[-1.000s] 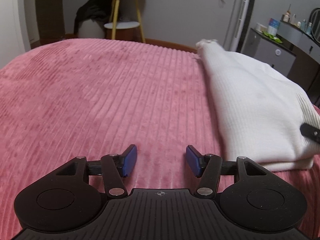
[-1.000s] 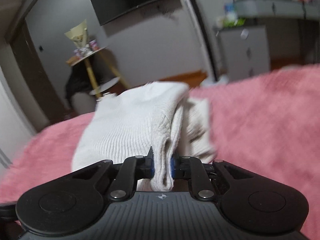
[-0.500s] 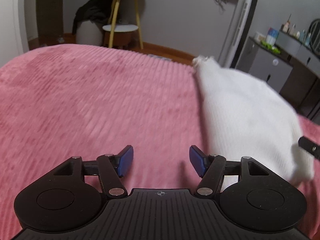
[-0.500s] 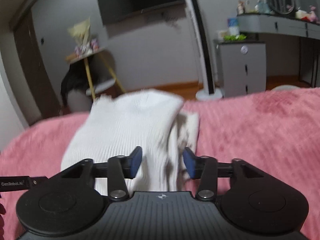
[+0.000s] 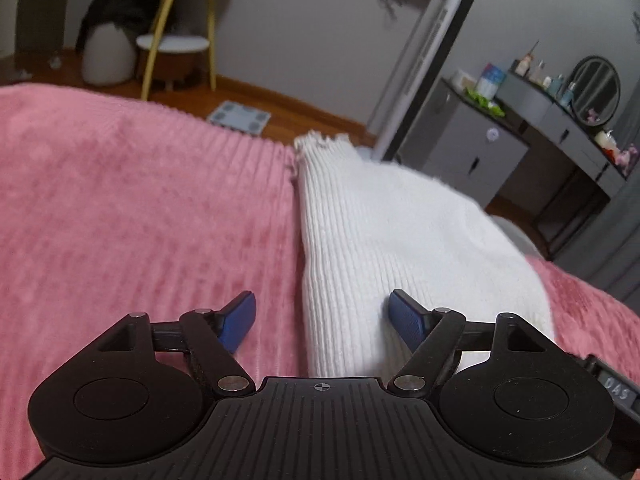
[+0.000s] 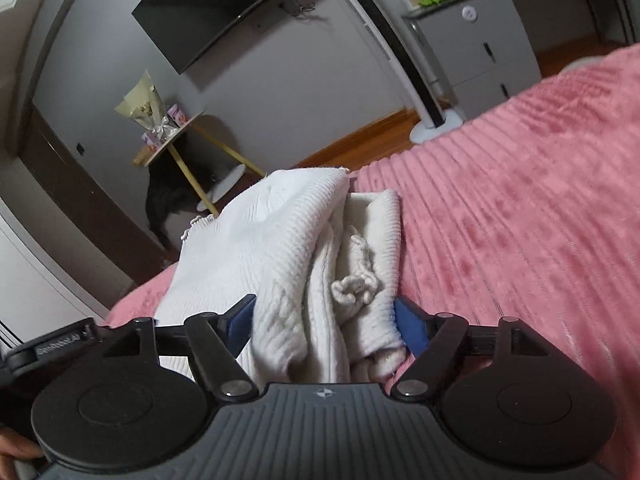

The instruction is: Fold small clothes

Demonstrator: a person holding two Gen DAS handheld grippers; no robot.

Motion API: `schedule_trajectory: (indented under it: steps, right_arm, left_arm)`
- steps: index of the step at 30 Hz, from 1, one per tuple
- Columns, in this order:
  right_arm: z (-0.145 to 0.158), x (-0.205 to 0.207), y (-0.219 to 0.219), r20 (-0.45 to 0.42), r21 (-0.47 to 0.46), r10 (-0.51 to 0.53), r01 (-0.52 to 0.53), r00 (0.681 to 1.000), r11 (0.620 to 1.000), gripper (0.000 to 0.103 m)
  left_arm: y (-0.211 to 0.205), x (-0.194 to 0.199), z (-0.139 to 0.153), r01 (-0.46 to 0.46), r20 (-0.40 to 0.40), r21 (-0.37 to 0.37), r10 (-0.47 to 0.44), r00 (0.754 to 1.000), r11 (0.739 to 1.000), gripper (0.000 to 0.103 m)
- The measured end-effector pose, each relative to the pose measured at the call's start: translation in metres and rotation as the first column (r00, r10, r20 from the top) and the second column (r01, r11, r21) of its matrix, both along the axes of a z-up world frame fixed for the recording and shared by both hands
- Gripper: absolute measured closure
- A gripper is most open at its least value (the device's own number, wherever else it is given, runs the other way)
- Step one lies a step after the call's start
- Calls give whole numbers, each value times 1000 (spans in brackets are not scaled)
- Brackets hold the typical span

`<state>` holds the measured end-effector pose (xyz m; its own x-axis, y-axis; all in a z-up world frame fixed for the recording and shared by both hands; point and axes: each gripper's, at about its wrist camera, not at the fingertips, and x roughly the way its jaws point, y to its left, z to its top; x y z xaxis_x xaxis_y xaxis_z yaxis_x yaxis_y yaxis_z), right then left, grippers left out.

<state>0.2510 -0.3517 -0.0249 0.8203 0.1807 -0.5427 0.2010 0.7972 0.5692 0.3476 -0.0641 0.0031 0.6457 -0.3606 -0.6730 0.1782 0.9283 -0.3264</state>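
Observation:
A folded white ribbed knit garment [image 5: 400, 240] lies on the pink ribbed bedspread [image 5: 140, 208]. My left gripper [image 5: 322, 318] is open, its jaws straddling the garment's near left edge. In the right wrist view the same garment [image 6: 288, 248] shows its stacked folded layers and a loose knit cord. My right gripper [image 6: 324, 322] is open, with the near end of the folded stack lying between its blue pads; they do not pinch it.
The bedspread [image 6: 520, 200] spreads to the right of the garment. Beyond the bed's far edge are a wooden floor, a yellow-legged side table [image 5: 176, 36], a scale [image 5: 240, 116], a white tower fan [image 6: 404, 64] and grey cabinets [image 5: 472, 152].
My right gripper has opened and let go of the garment's folded end. My left gripper has moved right, from bare bedspread to straddling the garment's near edge.

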Motion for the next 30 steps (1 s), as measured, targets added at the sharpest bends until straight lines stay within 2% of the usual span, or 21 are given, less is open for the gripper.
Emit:
schedule_trajectory:
  steps: [2, 3, 5, 7, 10, 13, 17, 19, 23, 25, 27, 29, 30]
  right_arm:
    - [-7, 3, -4, 13, 27, -2, 1, 1000, 1000, 29]
    - [-9, 2, -4, 22, 28, 0, 0, 1000, 1000, 30]
    - [-12, 0, -1, 44, 11, 14, -14, 999, 1000, 39]
    - [-16, -1, -4, 56, 38, 29, -32, 998, 999, 49]
    - [-18, 0, -9, 54, 91, 27, -32, 998, 995, 50]
    - [-19, 0, -14, 43, 141, 23, -29, 999, 990, 45]
    - [-25, -1, -20, 52, 211, 15, -26, 999, 977, 41]
    - [-25, 0, -18, 54, 194, 21, -31, 998, 980, 39]
    - [-22, 2, -8, 60, 142, 40, -48, 997, 989, 32]
    - [-21, 2, -5, 62, 132, 40, -48, 997, 990, 32]
    - [-21, 1, -4, 65, 124, 34, -42, 997, 991, 37]
    - [-21, 0, -4, 69, 126, 27, -35, 997, 991, 48]
    - [-21, 0, -4, 71, 133, 23, -32, 997, 991, 50]
  left_arm:
    - [-4, 1, -5, 22, 17, 13, -22, 1000, 1000, 26]
    - [-6, 1, -5, 38, 33, 15, -38, 999, 999, 38]
    - [-9, 1, -3, 83, 42, -6, -83, 996, 997, 51]
    - [-13, 1, -1, 83, 48, 16, -84, 995, 996, 56]
    - [-15, 1, 1, 86, 42, 30, -87, 995, 996, 56]
    - [-13, 3, 0, 56, 19, 21, -57, 998, 998, 43]
    - [-7, 10, -6, 38, -29, -59, -40, 999, 998, 43]
    - [-6, 14, -8, 36, -50, -86, -40, 998, 996, 43]
    - [-8, 20, -11, 41, -70, -93, -48, 996, 995, 40]
    - [-10, 20, -11, 45, -67, -89, -51, 996, 995, 42]
    - [-11, 18, -9, 51, -58, -83, -55, 997, 995, 49]
    - [-14, 16, -7, 59, -40, -67, -62, 997, 996, 56]
    - [-15, 14, -5, 63, -31, -57, -65, 997, 996, 60]
